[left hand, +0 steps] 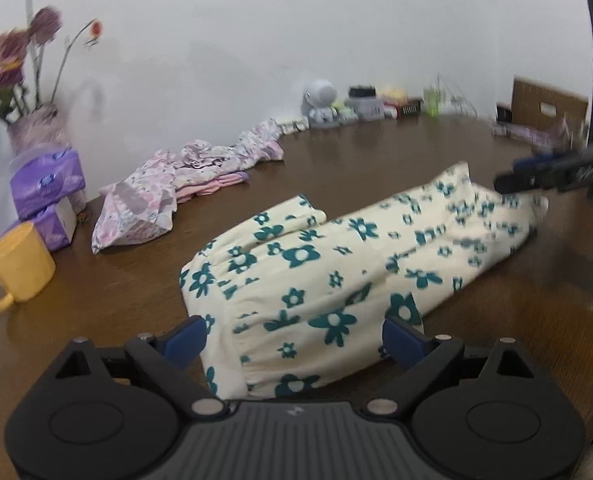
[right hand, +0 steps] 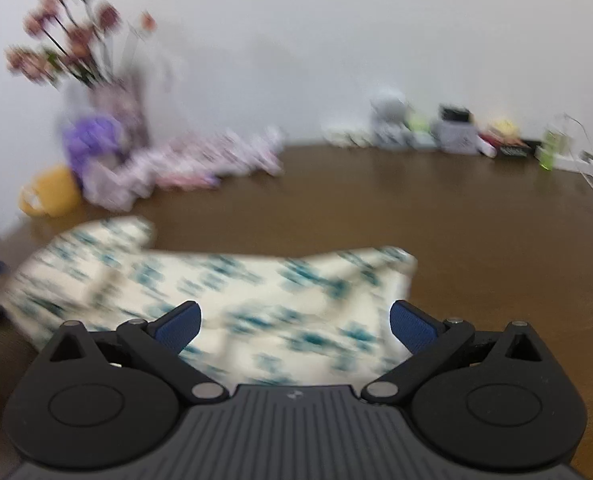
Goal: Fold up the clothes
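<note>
A cream garment with teal flowers [left hand: 336, 264] lies folded lengthwise on the brown table [left hand: 376, 152]. My left gripper [left hand: 296, 340] stands open over its near end, one blue pad on each side of the cloth. In the left wrist view my right gripper [left hand: 512, 182] reaches in from the right, above the garment's far end. In the blurred right wrist view the same garment [right hand: 224, 292] spreads under my open right gripper [right hand: 296, 328], with nothing held between its fingers.
A heap of pink and lilac clothes [left hand: 184, 184] lies at the back left. A yellow mug [left hand: 16, 268], purple tissue packs [left hand: 48, 184] and a vase of flowers [left hand: 32, 120] stand at the left edge. Small items [left hand: 360, 108] line the wall.
</note>
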`<state>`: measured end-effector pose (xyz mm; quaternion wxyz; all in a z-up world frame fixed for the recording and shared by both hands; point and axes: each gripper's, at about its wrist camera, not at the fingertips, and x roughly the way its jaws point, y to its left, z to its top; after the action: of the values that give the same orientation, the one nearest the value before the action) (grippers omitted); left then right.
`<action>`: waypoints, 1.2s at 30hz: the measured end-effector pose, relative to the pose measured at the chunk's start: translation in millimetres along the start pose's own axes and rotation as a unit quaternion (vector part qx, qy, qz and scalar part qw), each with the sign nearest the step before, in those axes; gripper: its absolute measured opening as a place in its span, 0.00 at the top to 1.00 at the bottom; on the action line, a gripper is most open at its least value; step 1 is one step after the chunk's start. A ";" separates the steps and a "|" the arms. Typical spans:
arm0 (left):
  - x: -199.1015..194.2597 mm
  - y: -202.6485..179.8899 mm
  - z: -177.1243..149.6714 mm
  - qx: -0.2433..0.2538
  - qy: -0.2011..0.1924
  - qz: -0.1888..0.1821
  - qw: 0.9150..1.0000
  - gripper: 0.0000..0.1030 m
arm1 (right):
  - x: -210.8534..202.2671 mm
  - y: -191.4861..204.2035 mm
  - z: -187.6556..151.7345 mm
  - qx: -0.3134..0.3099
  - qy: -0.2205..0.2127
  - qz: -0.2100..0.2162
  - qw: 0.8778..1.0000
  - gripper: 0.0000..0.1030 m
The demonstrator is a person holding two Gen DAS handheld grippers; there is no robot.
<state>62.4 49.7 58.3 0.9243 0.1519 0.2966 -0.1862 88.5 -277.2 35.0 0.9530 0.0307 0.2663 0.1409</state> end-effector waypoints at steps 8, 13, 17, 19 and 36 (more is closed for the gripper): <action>3.8 10.3 -6.3 -0.037 0.023 0.032 0.999 0.34 | 33.1 98.8 -11.6 -0.086 0.037 0.148 0.985 0.24; -7.0 23.0 -19.7 -0.078 0.011 0.033 0.996 0.34 | 46.5 140.4 -22.9 -0.150 0.055 0.154 0.975 0.27; -12.3 31.2 -26.9 -0.098 -0.001 0.024 0.995 0.34 | 56.2 153.0 -30.8 -0.168 0.076 0.152 0.971 0.47; -14.1 33.5 -28.9 -0.102 -0.006 0.018 0.995 0.34 | 58.1 157.9 -32.6 -0.182 0.079 0.144 0.970 0.63; -4.8 27.6 -26.7 -0.089 -0.037 0.011 0.995 0.48 | 47.9 160.9 -6.7 -0.195 0.021 0.114 0.974 0.94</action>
<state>57.7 85.8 45.1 0.9465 0.0651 0.2760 -0.1538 83.6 -109.4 26.8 0.9125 -0.1284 0.2483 0.2985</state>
